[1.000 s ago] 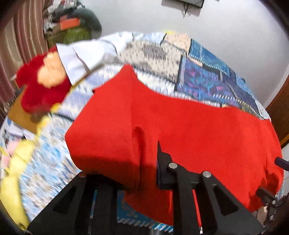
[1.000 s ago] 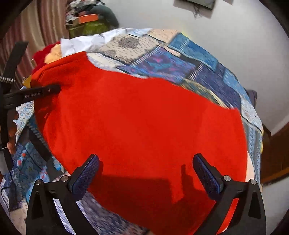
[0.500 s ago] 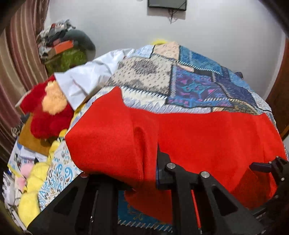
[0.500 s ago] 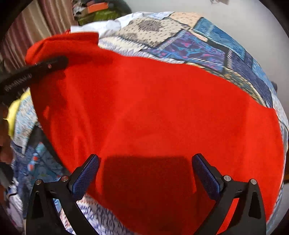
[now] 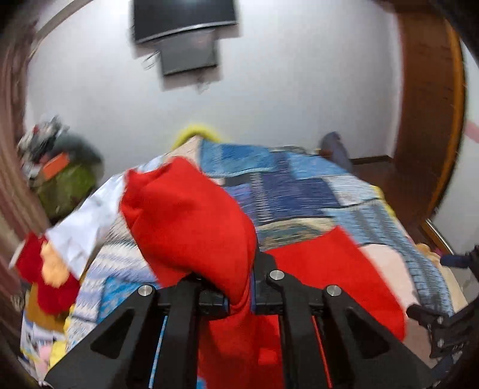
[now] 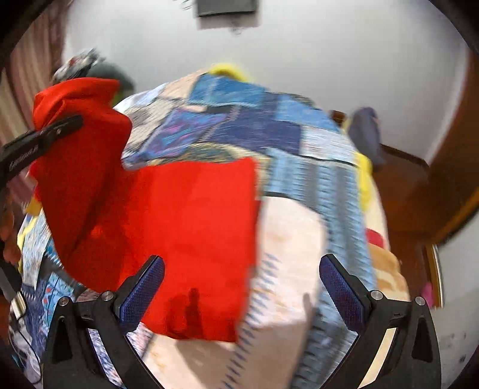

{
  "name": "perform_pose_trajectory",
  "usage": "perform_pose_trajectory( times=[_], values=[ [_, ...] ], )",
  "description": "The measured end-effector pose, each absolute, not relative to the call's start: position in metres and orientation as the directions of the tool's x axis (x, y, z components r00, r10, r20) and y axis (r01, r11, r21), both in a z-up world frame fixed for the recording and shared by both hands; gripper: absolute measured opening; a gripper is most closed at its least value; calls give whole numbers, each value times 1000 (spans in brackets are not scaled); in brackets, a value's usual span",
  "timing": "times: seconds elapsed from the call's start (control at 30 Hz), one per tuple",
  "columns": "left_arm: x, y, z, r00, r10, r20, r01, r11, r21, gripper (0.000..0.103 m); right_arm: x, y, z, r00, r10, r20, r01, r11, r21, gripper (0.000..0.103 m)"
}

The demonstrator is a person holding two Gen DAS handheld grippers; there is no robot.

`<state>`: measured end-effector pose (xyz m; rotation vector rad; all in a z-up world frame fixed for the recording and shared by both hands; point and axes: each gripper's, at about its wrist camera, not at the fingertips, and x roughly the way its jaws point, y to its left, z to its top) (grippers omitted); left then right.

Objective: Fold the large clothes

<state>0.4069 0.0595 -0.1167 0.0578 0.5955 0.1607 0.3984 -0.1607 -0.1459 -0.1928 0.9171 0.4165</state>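
Lifted since the earlier frames: the left-hand edge of the red garment [image 5: 191, 221] is now up off the patchwork bedspread [image 5: 302, 191], bunched over the left gripper [image 5: 239, 299]; a second ago it lay flat and wide across the bed. Bare quilt and pale sheet show at right where red cloth covered before. Both views are motion-blurred.

Left gripper jaws have just been closing and now stand narrow, pinching a fold of the red fabric between them. The cloth balloons above the jaws and hangs down below them too.

Left wrist view only: wall-mounted TV [image 5: 182, 18], white cloth [image 5: 86, 221] at the bed's left edge, red-and-orange plush toy [image 5: 51, 269] beside it, wooden door frame [image 5: 431, 119] at right. A bit of the right gripper's black frame shows at its lower right edge.

Right wrist view only: the rest of the garment [image 6: 185, 239] lies flat on the bed as a rough rectangle, its right edge straight, pale sheet [image 6: 287, 254] beside it. The raised corner sits at upper left, clamped by the left gripper's black finger [image 6: 45, 137], with part of the person's hand [image 6: 9, 236] on the handle below.

Right gripper [image 6: 242, 290] has its blue-padded fingers [image 6: 140, 290] spread wide, nothing between them, hovering above the garment's near edge, angled down at the bed. Left finger tip overlaps the red cloth in view; contact unclear.
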Motion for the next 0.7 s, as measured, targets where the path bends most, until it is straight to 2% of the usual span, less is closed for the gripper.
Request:
perform_pose_trajectory(
  times=[0.07, 0.2, 0.33, 0.43, 0.57, 0.7],
  values=[
    [412, 29, -123, 810, 105, -576, -63, 994, 92, 8, 401, -182, -142, 547, 251, -799, -397, 918, 16, 103],
    [419, -27, -172, 713, -7, -701, 76, 995, 67, 7, 396, -216, -138, 563, 218, -797, -344, 939, 14, 103],
    [406, -62, -221, 646, -15, -763, 148, 983, 106, 7, 387, -236, -139, 567, 203, -798, -324, 946, 10, 103],
    [396, -70, -229, 633, -28, -773, 167, 981, 101, 7, 383, -242, -141, 567, 191, -801, -323, 946, -2, 103],
    [381, -78, -207, 669, -63, -741, 200, 975, 98, 7, 379, -247, -146, 555, 189, -810, -321, 947, 2, 103],
    [387, -75, -213, 631, -54, -774, 200, 975, 96, 7, 378, -245, -154, 534, 200, -822, -317, 948, 25, 103]
  ],
)
